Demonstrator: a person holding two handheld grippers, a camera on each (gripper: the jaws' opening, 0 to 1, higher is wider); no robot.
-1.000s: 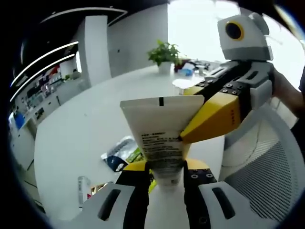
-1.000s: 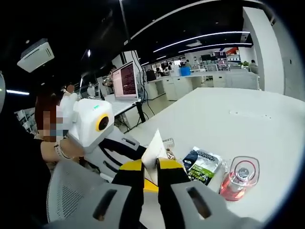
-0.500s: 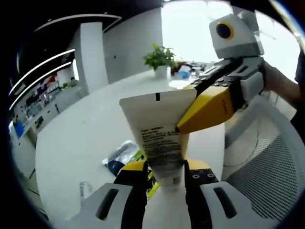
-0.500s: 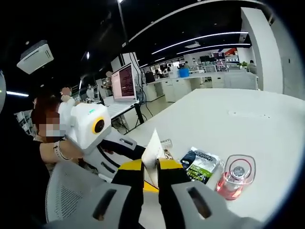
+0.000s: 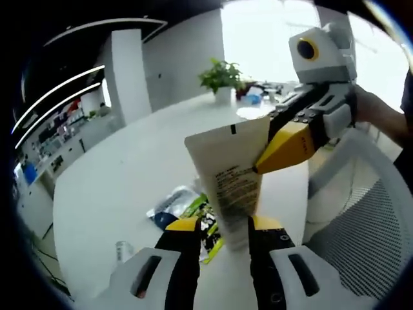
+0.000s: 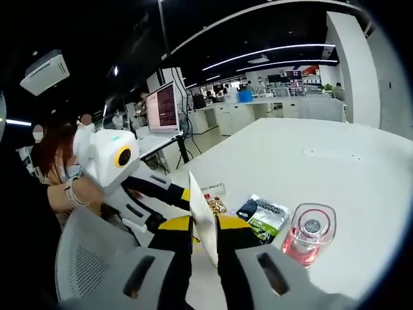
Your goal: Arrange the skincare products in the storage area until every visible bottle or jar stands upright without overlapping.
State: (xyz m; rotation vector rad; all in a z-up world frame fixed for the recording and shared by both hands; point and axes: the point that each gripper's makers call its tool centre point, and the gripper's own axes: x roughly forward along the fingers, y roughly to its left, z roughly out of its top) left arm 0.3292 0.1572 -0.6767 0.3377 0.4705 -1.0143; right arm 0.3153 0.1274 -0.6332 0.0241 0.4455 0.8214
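In the left gripper view the left gripper [image 5: 222, 227] has its two yellow-tipped fingers [image 5: 182, 226] spread apart, and the white tube [image 5: 233, 184] hangs in the gap between them, its lower end level with the tips and, as far as can be seen, touching neither; the tube rises tilted to its flat crimped end, where the right gripper [image 5: 274, 155] comes in from the right and pinches that end's corner; in the right gripper view the right gripper [image 6: 205, 226] is closed on the tube [image 6: 201, 213], seen edge-on as a thin white sheet between the fingers; just beyond the tips lie a dark sachet [image 6: 263, 216] on the white table [image 6: 335, 161] and, right of it, a pink bottle [image 6: 308, 236]; further left a person's hand [image 6: 80, 194] holds the left gripper [image 6: 181, 192].
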